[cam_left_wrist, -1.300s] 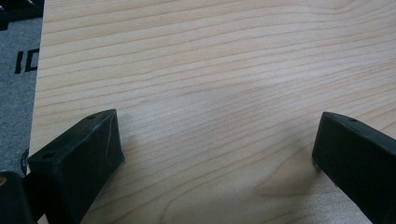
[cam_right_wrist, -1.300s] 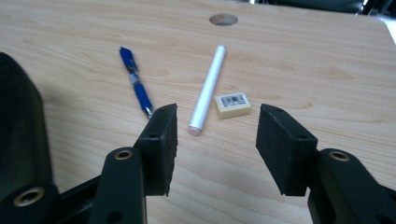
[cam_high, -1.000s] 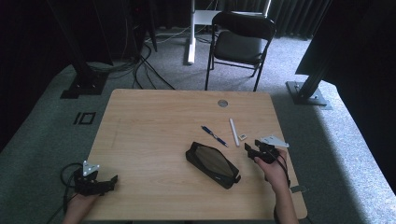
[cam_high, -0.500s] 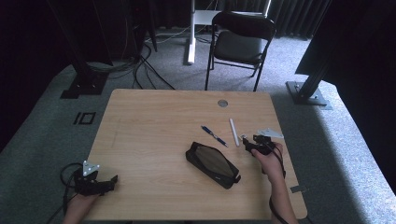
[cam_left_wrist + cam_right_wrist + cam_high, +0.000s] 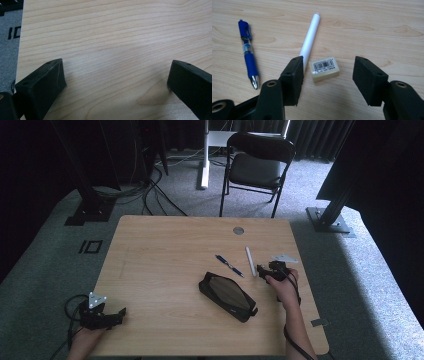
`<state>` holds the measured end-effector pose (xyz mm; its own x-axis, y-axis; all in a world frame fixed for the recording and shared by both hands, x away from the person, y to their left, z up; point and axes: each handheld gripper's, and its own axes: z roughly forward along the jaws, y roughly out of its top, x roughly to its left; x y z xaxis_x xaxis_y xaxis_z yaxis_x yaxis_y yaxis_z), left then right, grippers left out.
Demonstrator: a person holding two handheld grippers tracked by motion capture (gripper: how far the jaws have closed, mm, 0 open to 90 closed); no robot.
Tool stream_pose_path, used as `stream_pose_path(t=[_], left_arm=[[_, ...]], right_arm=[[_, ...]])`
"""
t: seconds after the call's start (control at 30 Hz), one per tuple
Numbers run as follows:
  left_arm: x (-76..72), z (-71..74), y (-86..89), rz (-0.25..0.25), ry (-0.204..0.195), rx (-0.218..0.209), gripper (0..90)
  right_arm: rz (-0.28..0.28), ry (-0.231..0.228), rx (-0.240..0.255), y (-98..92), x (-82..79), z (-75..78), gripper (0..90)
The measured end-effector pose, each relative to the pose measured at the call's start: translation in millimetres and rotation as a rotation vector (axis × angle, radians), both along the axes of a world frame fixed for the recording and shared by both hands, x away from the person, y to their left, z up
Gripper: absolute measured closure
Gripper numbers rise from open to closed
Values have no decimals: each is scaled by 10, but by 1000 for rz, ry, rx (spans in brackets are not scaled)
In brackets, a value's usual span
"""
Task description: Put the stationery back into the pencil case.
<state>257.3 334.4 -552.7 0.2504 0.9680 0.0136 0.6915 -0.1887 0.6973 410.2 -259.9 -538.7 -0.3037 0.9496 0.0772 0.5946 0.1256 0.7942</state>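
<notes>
The big wooden surface (image 5: 165, 270) is the largest thing here, and past its far edge a black chair (image 5: 257, 162) stands on the grey floor. In the middle of the surface lies a black case (image 5: 227, 296), flat and a little slanted. Near the front left corner, in the high view, the left tool (image 5: 117, 313) rests low on the surface in a hand. In the left gripper view its two black jaws stand wide apart with only bare wood between them, so it holds nothing. On the right side, a hand holds the right tool (image 5: 260, 270), which sits just beside the near end of a white pen (image 5: 248, 261). In the right gripper view the right tool (image 5: 328, 80) has its jaws partly apart, and they have just been opening. A small cream eraser (image 5: 325, 69) with a bar code on top lies flat on the surface between the jaws, but the jaws do not touch it. The white pen (image 5: 310, 40) lies just beside the eraser, and its near end goes behind the left jaw. A blue pen (image 5: 249, 53) lies a bit further to the left, apart from the white pen, with its silver tip pointing toward the tool.
</notes>
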Motion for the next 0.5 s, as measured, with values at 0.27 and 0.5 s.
stream_pose_path(t=[0.27, 0.5], left_arm=[[0, 0, 0, 0, 0, 1, 17], [0, 1, 0, 0, 1, 0, 17]], right_arm=[[-7, 15, -34, 38, 69, -37, 424], [8, 38, -66, 69, 99, -86, 485]])
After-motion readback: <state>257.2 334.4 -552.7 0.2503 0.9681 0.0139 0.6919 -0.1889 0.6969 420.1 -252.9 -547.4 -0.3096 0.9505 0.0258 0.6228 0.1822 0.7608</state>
